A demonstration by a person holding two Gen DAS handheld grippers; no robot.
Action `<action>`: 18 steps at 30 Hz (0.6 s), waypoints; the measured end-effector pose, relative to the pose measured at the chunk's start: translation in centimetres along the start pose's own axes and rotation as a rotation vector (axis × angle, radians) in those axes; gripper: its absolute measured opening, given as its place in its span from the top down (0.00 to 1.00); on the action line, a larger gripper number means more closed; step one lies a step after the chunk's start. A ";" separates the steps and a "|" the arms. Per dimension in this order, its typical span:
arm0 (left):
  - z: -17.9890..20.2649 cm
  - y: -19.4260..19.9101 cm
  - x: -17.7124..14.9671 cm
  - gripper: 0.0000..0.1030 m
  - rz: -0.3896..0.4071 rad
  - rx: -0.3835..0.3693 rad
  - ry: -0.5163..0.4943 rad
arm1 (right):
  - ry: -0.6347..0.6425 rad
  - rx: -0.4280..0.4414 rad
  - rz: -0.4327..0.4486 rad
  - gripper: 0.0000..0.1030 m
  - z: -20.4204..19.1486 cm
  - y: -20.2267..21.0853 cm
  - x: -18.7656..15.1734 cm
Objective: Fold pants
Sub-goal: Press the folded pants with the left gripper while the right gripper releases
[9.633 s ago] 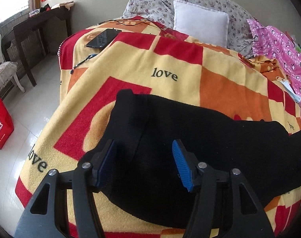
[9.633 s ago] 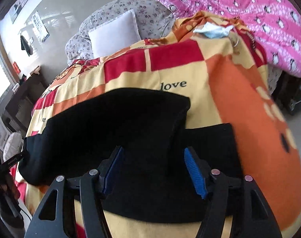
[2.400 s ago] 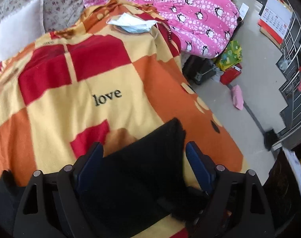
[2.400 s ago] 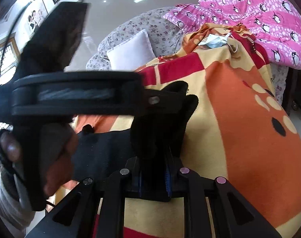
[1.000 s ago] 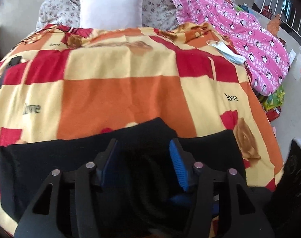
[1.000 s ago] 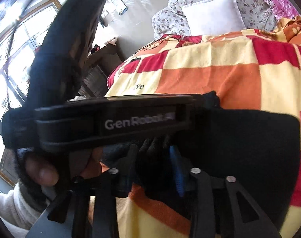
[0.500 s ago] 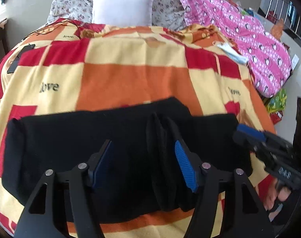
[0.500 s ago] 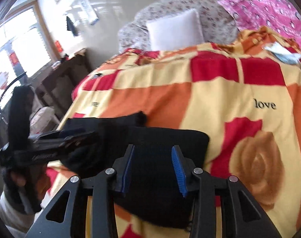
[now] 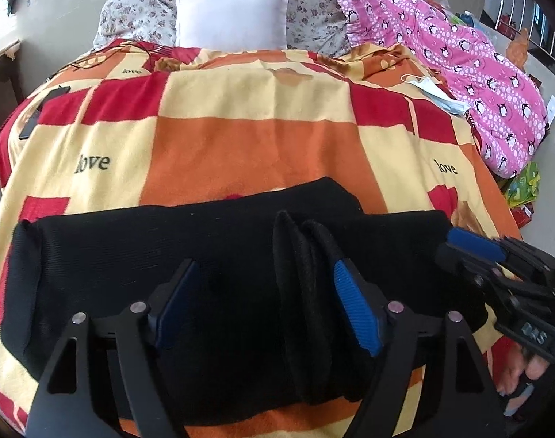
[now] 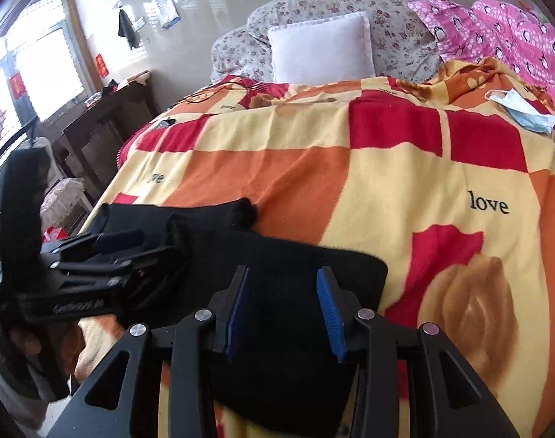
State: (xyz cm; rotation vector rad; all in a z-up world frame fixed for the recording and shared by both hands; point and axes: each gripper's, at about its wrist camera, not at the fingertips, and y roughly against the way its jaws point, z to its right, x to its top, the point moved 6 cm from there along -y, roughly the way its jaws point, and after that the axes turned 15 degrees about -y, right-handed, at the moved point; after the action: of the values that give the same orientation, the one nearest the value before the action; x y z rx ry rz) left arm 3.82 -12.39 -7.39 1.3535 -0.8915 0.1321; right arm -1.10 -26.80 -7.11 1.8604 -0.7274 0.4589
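Both grippers' jaws apart; empty

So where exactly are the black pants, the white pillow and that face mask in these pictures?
black pants (image 9: 131,248): left wrist view, on the flat left part of the fabric.
white pillow (image 9: 232,16): left wrist view, on its middle.
face mask (image 10: 525,111): right wrist view, on the blue pleated panel.

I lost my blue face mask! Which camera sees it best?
The right wrist view: the crumpled pale blue face mask lies large and unblocked on the checked blanket. The left wrist view shows it smaller, near the pink penguin quilt.
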 end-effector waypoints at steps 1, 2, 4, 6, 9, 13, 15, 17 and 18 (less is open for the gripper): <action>0.0 0.3 -0.1 0.26 0.006 0.010 -0.002 | 0.008 0.005 -0.003 0.62 -0.2 0.5 -0.4; 0.0 0.5 -0.1 0.26 0.010 0.014 -0.001 | 0.013 0.008 -0.008 0.62 -0.4 0.8 -0.8; 0.1 0.9 -0.3 0.26 0.018 0.011 0.000 | 0.023 0.007 -0.011 0.62 -0.6 1.3 -1.4; 0.3 1.4 -0.4 0.26 0.026 0.015 -0.005 | 0.032 0.000 -0.015 0.62 -0.7 1.5 -2.0; 0.5 1.8 -0.6 0.26 0.034 0.036 -0.015 | 0.044 -0.018 -0.010 0.62 -0.7 1.8 -2.6; 0.6 1.7 -1.5 0.26 0.028 0.047 -0.008 | 0.068 -0.046 -0.016 0.62 -0.8 1.8 -3.5; 0.7 1.3 -1.9 0.26 0.016 0.050 -0.006 | 0.079 -0.057 -0.022 0.61 -0.7 1.4 -4.0; 0.6 0.9 -2.4 0.26 0.007 0.055 0.002 | 0.073 -0.056 -0.025 0.61 -0.7 1.2 -4.1; 0.5 0.8 -2.5 0.26 0.006 0.056 0.006 | 0.072 -0.057 -0.024 0.61 -0.8 1.3 -4.0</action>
State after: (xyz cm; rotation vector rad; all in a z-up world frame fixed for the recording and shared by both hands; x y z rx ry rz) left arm 1.41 -11.65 -8.37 1.4018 -0.8927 0.1669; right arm -4.92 -25.34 -8.42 1.7881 -0.6631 0.4825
